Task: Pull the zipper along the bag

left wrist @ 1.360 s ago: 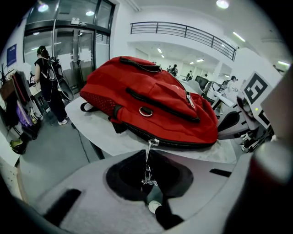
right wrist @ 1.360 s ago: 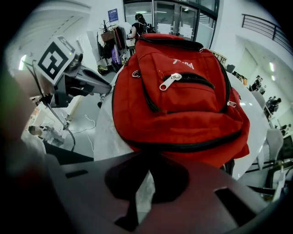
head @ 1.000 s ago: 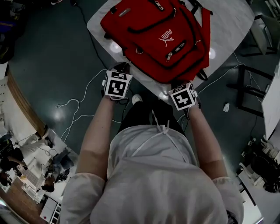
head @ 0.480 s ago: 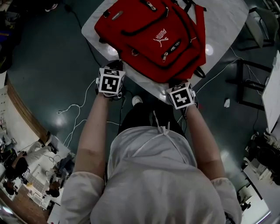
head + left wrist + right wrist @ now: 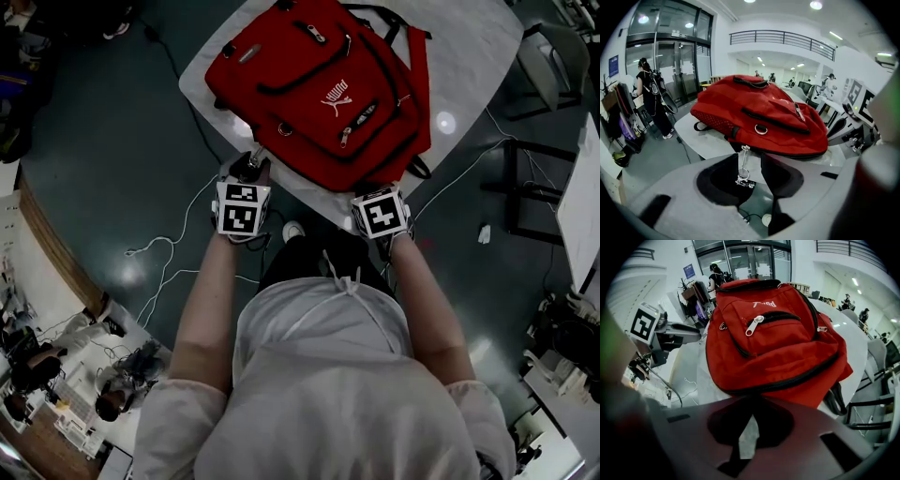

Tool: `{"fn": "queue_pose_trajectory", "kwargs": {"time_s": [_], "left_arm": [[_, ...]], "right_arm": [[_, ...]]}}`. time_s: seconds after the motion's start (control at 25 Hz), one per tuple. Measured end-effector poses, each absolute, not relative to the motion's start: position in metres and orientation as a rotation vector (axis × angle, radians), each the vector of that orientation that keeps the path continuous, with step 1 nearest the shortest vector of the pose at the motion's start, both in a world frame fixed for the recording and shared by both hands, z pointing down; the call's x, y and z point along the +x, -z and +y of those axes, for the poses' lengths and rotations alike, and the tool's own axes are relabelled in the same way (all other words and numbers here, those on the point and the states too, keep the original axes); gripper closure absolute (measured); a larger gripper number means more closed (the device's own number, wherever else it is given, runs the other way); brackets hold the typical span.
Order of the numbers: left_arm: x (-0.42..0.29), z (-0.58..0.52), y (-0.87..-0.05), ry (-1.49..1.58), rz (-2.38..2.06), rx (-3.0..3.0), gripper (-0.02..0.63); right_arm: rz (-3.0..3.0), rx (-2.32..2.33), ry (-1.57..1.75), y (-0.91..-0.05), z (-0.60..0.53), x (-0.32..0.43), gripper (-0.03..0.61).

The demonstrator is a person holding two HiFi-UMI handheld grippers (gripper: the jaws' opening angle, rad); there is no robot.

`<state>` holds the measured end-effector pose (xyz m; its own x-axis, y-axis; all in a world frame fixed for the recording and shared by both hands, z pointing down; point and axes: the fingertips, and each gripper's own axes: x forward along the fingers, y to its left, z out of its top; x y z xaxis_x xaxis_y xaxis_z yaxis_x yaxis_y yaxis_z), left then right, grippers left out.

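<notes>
Left gripper view: red bag (image 5: 778, 117), probably nylon; slim metal pull (image 5: 743, 171).

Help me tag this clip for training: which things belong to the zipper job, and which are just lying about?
Job:
- backpack
- zipper pull, hanging loose between the left gripper's jaws, which have just been opening
- right gripper, jaws shut on the backpack's edge

Lying about:
- floor cables
- chair
</notes>
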<state>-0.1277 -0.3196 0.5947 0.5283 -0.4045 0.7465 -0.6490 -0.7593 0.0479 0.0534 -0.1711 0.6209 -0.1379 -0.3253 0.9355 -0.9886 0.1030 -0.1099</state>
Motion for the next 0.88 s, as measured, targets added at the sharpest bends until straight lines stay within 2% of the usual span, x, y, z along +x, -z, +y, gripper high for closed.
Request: {"fn": "queue_pose_trajectory", "kwargs": {"time_s": [0.36,0.48,0.88], "left_arm": [[-0.107,-0.305,-0.525,-0.845,-0.953,2.49,0.478],[-0.092,-0.309,-0.493,-0.736,-0.991,2.527,0.539],[-0.069,-0.32,-0.36,-0.407,-1.096,2.66,0.589]], "right_arm": [[-1.736,1.373,-0.855,-0.544,-0.201,0.05,0.551],[-1.826,1.426,-0.773,-0.511,-0.224,0.055,0.551],[-2.142,1.513,-0.504,-0.392,-0.264,0.04,0.552]]}}
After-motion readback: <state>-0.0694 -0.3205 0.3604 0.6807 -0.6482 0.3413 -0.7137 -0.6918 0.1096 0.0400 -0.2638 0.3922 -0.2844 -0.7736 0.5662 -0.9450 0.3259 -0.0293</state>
